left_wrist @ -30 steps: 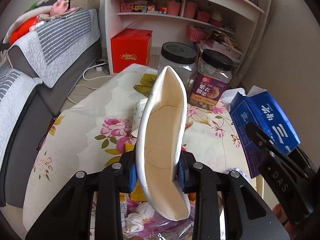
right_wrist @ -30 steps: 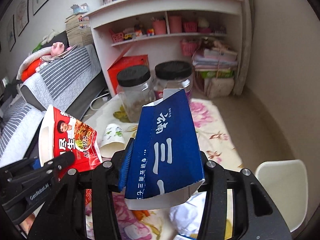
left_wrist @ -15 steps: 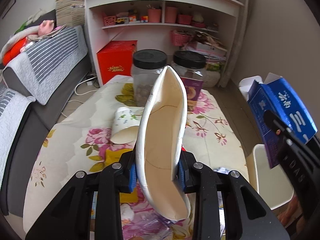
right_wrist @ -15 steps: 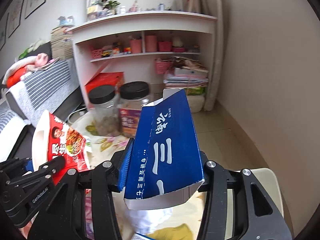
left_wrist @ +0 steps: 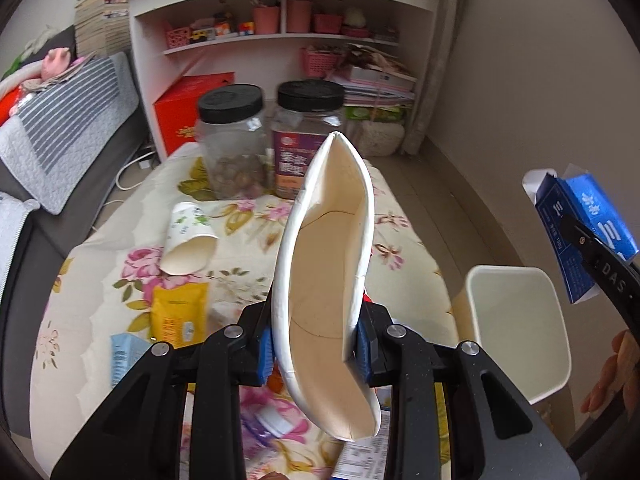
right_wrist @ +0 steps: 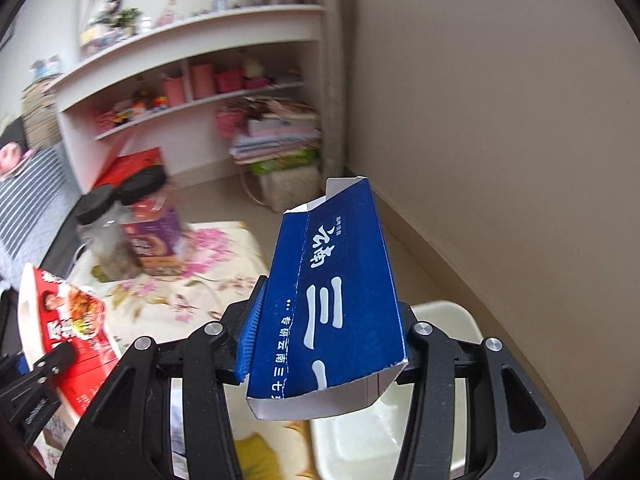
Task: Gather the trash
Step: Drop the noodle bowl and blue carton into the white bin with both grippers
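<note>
My right hand-held gripper (right_wrist: 324,344), clamped on the blue carton (right_wrist: 332,300), hangs nearer the white bin (left_wrist: 516,328) than my left hand-held gripper (left_wrist: 316,344), clamped on the squashed bowl (left_wrist: 324,280).

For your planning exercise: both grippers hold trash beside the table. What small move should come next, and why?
Probably ease the right gripper a little further over the white bin and let go of the blue carton: the bin's open mouth lies just beneath and ahead of it, while the left gripper, holding the squashed noodle bowl, is still above the table.
</note>
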The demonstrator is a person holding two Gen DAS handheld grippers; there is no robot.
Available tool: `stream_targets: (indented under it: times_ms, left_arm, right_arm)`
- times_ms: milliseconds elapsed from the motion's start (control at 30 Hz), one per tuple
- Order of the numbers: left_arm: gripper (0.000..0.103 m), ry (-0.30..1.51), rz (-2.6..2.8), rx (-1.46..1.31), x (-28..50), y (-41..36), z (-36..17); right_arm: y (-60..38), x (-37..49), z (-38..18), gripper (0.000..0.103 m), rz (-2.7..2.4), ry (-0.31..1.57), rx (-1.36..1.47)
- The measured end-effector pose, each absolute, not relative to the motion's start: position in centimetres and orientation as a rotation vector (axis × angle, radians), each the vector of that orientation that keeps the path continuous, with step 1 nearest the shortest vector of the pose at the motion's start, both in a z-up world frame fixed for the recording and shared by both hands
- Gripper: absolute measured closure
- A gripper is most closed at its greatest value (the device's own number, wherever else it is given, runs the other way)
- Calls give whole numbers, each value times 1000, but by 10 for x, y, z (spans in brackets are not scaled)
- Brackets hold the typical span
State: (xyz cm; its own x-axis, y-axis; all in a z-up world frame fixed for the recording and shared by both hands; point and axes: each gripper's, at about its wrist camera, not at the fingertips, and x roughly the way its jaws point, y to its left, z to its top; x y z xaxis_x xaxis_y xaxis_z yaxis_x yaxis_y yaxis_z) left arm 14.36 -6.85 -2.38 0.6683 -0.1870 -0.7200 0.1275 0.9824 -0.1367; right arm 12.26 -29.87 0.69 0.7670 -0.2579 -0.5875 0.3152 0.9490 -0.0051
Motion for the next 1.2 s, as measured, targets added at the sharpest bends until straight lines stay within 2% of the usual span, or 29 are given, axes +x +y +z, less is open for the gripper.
stream_targets:
  times_ms: [100,167,233,400,867,933,967,1000,1200]
  left_arm:
    - [72,828,-217,-71,140,-85,-22]
    - [72,842,-245,-66,141,-97,-21]
    - [72,859,-279,-74,142,-111,-20]
    - [72,865,-337,-50,137,-150,-16]
    - [70,930,-518,35,115,-291,-24]
    - [57,940,-527,41,115,-303,-27]
    - [45,945,-533,40,114,-309,-28]
    - [41,949,-538,36,111,-314,-28]
    - [39,931,-543,82,97,-322,-25]
  right_arm:
    - [-327,112,4,56,-366,644,120]
    - [-339,105,4,51,-388,654,130]
    - [-350,96,8,24,-432,639,139]
    - [-382,65,23,15,-528,558,151]
    - [-462,22,37,8,-663,507,267]
    - [-469,17,37,8,-675,504,280]
    - [-473,14,37,8,-682,502,287]
    - [-474,13,37,8,-685,501,291]
    - [-473,15,39,7,-698,492,272]
